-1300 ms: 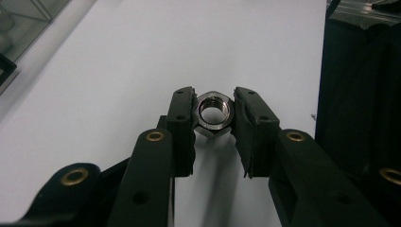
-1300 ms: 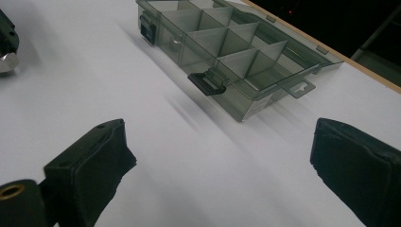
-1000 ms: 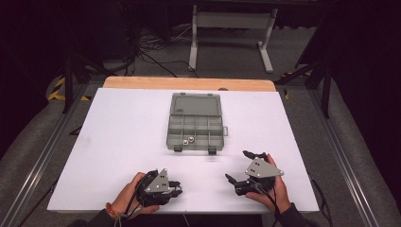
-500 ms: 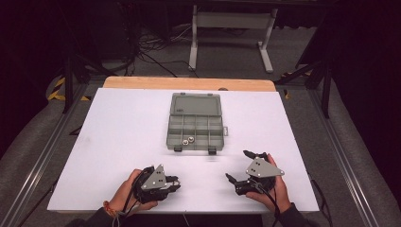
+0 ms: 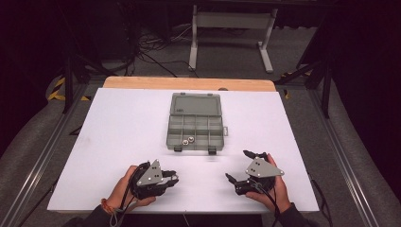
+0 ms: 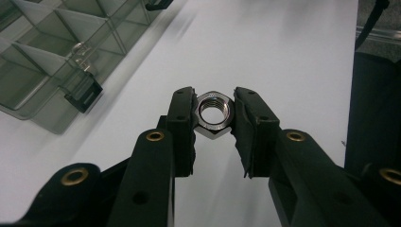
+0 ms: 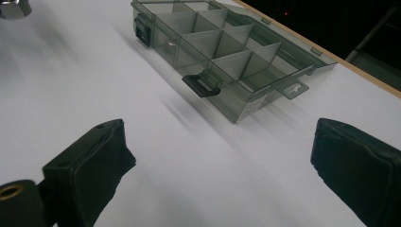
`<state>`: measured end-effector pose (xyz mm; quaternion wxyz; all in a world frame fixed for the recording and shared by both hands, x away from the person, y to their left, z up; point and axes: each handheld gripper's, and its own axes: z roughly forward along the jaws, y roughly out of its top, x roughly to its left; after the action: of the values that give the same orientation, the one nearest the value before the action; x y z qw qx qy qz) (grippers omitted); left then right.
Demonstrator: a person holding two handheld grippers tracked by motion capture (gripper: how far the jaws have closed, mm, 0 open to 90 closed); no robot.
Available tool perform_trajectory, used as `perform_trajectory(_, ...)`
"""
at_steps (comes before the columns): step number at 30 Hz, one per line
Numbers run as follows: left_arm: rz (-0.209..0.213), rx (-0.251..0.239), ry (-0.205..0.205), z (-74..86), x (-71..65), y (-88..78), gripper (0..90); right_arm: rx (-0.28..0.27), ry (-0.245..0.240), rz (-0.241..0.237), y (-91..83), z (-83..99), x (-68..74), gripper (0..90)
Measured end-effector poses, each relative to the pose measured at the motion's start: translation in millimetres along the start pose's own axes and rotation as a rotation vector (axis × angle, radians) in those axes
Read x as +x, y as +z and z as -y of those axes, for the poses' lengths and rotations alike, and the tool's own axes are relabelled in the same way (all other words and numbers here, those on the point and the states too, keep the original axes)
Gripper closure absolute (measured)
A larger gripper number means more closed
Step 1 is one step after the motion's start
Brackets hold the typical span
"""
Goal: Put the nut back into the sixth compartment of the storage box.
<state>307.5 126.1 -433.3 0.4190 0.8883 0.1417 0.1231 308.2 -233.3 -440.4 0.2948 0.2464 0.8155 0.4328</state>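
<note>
A steel hex nut [image 6: 213, 113] is pinched between the black pads of my left gripper [image 6: 213, 118], which is shut on it just above the white board. In the high view the left gripper [image 5: 173, 179] lies at the front left, pointing right. An open grey compartment box [image 5: 195, 126] sits mid-board, with two more nuts [image 5: 187, 140] in a front compartment. My right gripper [image 5: 238, 165] rests at the front right with its jaws wide apart and nothing between them. In its own view the right gripper [image 7: 222, 151] faces the box [image 7: 227, 52].
The white board [image 5: 118, 142] covers a wooden table whose far edge [image 5: 189, 83] shows behind it. The box lid [image 5: 196, 104] lies flat behind the compartments, and two black latches [image 5: 212, 150] stick out toward me. A desk frame [image 5: 231, 28] stands on the floor beyond.
The left gripper with the nut has shifted slightly on the near left of the board. The right gripper has kept still.
</note>
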Motion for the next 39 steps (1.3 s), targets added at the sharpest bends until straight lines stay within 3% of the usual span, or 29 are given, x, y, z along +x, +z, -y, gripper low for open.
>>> perform_trajectory(22,-0.033,-0.037,0.006,-12.6,10.8,-1.4,69.9,-0.002,0.012,0.02,-4.0,0.0,-1.1,5.2)
perform_trajectory(30,-0.061,-0.045,-0.002,-15.8,22.9,-1.9,69.9,-0.009,0.017,0.041,-3.2,-0.4,-2.8,5.6)
perform_trajectory(35,-0.069,-0.077,-0.026,-21.4,30.1,-1.2,69.9,-0.016,0.036,0.049,-3.8,0.2,-5.3,5.7)
perform_trajectory(39,-0.083,-0.09,-0.02,-28.0,35.2,0.1,69.9,-0.018,0.034,0.046,-3.5,-0.5,-4.8,5.7)
